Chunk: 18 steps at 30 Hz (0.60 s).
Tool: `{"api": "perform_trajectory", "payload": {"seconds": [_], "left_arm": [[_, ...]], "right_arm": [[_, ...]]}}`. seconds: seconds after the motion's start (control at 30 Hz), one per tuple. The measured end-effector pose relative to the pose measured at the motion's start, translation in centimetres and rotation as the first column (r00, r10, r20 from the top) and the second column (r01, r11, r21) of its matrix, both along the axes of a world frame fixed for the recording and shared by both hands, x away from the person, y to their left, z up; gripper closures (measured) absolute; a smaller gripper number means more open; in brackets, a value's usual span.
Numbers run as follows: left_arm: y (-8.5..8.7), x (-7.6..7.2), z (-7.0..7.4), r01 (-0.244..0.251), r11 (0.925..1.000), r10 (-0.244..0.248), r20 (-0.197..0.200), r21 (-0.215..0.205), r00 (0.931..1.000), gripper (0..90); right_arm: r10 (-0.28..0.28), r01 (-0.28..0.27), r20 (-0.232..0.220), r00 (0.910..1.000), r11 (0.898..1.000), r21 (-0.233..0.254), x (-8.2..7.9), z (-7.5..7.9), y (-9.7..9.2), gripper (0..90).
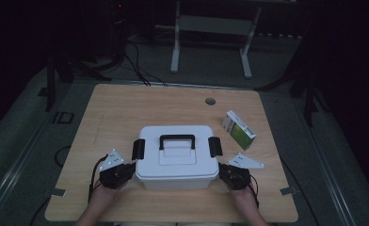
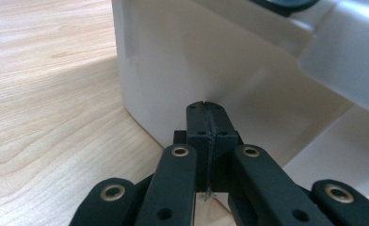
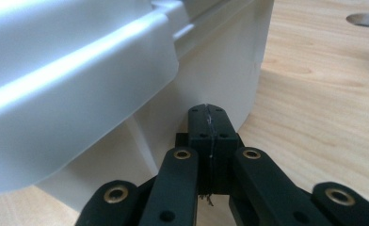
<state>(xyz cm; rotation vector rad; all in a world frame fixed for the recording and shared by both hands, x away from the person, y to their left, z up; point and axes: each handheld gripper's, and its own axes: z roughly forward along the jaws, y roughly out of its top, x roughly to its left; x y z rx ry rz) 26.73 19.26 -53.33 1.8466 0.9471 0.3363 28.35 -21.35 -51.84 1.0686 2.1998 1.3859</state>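
Note:
A white lidded plastic box [image 1: 177,157] with a black handle [image 1: 177,140] and black side latches stands near the front middle of the wooden table [image 1: 126,108]. My left gripper [image 1: 132,170] is at the box's left side, shut, with its tip close against the white wall [image 2: 192,70]. My right gripper [image 1: 221,171] is at the box's right side, also shut, its tip right at the wall below the lid's rim [image 3: 79,94]. In both gripper views the two black jaws meet with nothing between them: left gripper [image 2: 205,110], right gripper [image 3: 208,113].
A green and white carton [image 1: 239,129] lies on the table to the right of the box. A round cable hole [image 1: 210,100] is at the table's far edge. Beyond the table stand a grey frame and dark stands on the floor.

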Motion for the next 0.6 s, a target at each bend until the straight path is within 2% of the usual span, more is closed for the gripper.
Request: {"api": "perform_trajectory", "payload": {"seconds": [0.1, 0.23, 0.3, 0.4, 0.6], "left_arm": [[0.0, 0.5, 0.0, -0.008, 1.0000, 0.008, 0.000, 0.002, 1.0000, 89.8], [0.3, 1.1, -0.1, -0.015, 0.9997, 0.015, -0.005, -0.021, 0.9999, 89.8], [0.3, 1.4, -0.1, -0.019, 0.9995, 0.019, -0.007, -0.024, 0.9998, 89.8], [0.3, 1.7, -0.1, -0.023, 0.9995, 0.023, -0.009, -0.022, 0.9997, 89.8], [0.4, 2.3, 0.1, -0.028, 0.9996, 0.028, -0.008, -0.004, 0.9996, 89.8]], "right_arm": [[-0.007, 0.007, 0.002, 1.0000, 1.000, 0.000, 0.5, 0.1, 0.2, 90.0], [-0.009, 0.009, 0.001, 1.0000, 1.000, -0.016, 1.1, -0.2, 0.4, 90.0], [-0.006, 0.006, -0.004, 1.0000, 1.000, -0.007, 1.4, -0.3, 0.4, 90.0], [-0.008, 0.008, 0.002, 1.0000, 1.000, -0.025, 1.7, -0.2, 0.6, 90.0], [-0.006, 0.006, -0.003, 1.0000, 1.000, -0.019, 1.9, -0.2, 0.7, 90.0]]}}
